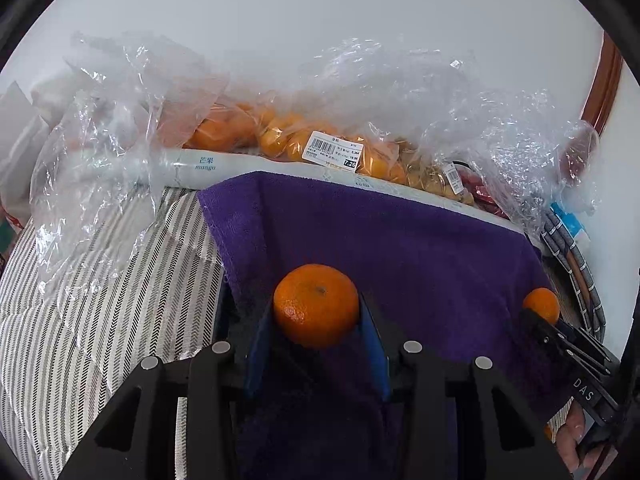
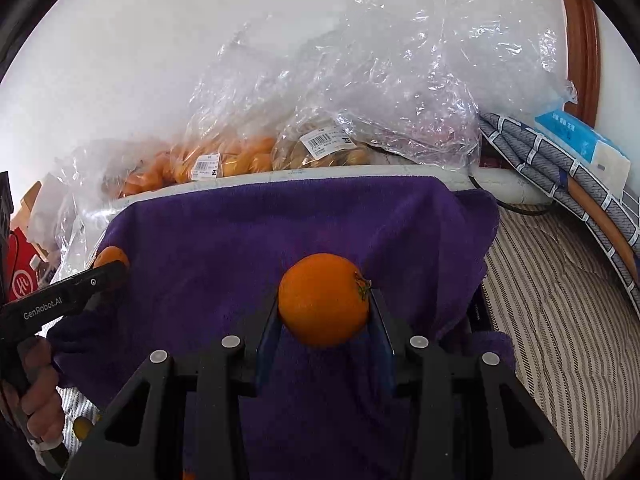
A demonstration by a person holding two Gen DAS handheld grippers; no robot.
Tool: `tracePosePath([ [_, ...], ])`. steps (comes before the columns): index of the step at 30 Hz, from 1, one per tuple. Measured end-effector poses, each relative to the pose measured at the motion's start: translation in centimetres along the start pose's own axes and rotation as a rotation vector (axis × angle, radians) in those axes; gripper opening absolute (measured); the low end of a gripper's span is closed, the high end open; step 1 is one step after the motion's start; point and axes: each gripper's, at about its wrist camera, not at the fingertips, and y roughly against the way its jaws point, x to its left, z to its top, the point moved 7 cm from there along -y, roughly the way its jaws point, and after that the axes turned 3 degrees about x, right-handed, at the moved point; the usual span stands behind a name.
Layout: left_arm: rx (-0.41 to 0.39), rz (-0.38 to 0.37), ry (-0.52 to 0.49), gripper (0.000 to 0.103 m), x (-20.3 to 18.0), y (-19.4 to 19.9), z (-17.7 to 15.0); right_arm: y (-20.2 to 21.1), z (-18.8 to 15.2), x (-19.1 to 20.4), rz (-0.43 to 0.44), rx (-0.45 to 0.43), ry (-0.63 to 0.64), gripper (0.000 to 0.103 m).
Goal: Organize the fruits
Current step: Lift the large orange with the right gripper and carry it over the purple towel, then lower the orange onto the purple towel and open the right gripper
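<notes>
My left gripper (image 1: 317, 312) is shut on an orange mandarin (image 1: 316, 304), held just over a purple towel (image 1: 400, 240). My right gripper (image 2: 324, 304) is shut on a second mandarin (image 2: 323, 298) with a green stem, above the same purple towel (image 2: 240, 240). Each view catches the other gripper at its edge: the right one (image 1: 540, 312) with its mandarin (image 1: 541, 304) at the right, the left one (image 2: 108, 270) with its mandarin (image 2: 113, 256) at the left. Behind the towel lie clear plastic bags of small oranges (image 1: 256, 132) (image 2: 224, 160).
A white mango box (image 1: 200, 168) runs along the towel's far edge, with crumpled clear bags (image 2: 380, 80) piled on it against a white wall. A striped bedcover (image 1: 100, 320) (image 2: 560, 320) surrounds the towel. A tissue pack (image 2: 588, 144) and patterned cloth (image 2: 540, 160) sit at right.
</notes>
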Motion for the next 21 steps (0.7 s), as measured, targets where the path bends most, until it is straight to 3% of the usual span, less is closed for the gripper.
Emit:
tracePosePath([
  [11,0.014,0.008,-0.018,0.04,-0.4,-0.2,-0.1,-0.3,-0.1,-0.4,-0.026,0.02,-0.019,0.042],
  [14,0.01,0.012,-0.023,0.04,-0.5,-0.2,-0.2,0.1,0.1,-0.4,-0.031,0.002,-0.015,0.049],
  [18,0.005,0.001,-0.026,0.047,-0.6,0.0,-0.1,1.2,0.6,-0.2,-0.009,-0.052,-0.019,0.07],
  [21,-0.003,0.007,-0.03,0.049,-0.7,0.3,-0.1,2.1,1.0,0.0,0.018,-0.09,-0.027,0.074],
])
